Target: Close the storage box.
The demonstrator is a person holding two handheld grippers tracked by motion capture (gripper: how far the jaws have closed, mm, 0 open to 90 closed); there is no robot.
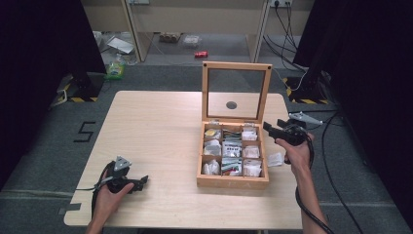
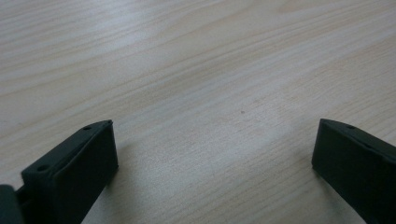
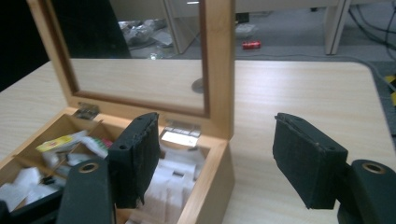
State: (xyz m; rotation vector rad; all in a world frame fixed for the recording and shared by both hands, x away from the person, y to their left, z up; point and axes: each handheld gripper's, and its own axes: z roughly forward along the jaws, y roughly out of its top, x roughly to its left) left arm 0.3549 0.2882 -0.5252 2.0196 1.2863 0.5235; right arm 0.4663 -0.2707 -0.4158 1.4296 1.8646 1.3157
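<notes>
Right hand-held gripper hovering, jaws wide and empty, at right rim of open pale wooden compartment box with glass-paned lid, lying right of centre on counter. Small white paper sachets inside: probably light, soft, crushable; pinching one edge advisable. Print illegible. Left hand-held gripper resting wide open, far left of box.

Beyond my table's far edge I note grey floor, a red can by pale furniture legs, a green-capped bottle at left, black cables trailing at right, yellow-black hazard tape underfoot.
</notes>
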